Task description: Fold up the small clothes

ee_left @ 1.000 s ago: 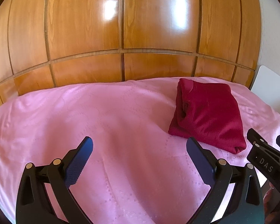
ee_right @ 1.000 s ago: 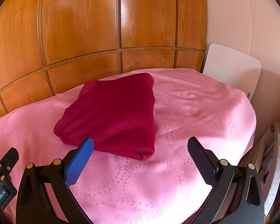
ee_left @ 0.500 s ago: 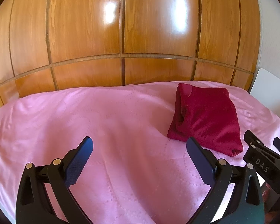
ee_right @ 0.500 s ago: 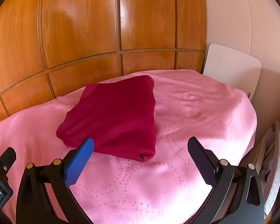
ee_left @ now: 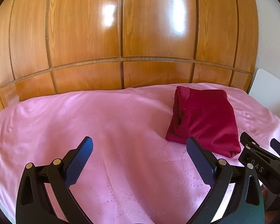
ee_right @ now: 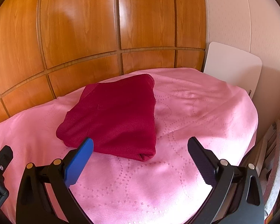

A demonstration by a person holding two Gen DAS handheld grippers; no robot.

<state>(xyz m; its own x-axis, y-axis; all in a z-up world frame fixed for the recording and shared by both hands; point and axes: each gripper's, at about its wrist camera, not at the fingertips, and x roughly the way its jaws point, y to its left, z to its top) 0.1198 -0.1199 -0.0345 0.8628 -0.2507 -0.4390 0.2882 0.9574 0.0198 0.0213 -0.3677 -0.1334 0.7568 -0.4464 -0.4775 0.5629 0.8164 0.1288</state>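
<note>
Right wrist view: the red garment (ee_right: 113, 115) lies folded in a tidy packet on the pink bedspread (ee_right: 196, 130), toward the wooden headboard (ee_right: 102, 28). Over the last second both claws have drawn back from it; it sits farther off and untouched. Right claw (ee_right: 140, 160) spread wide, empty. Left claw (ee_left: 139, 158) likewise agape, holding nothing, garment ahead to its right. Fold looks finished, though the far edge is hard to judge.

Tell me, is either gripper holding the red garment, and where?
Nothing held. Left gripper and right gripper are open, clear of the folded red garment.
</note>
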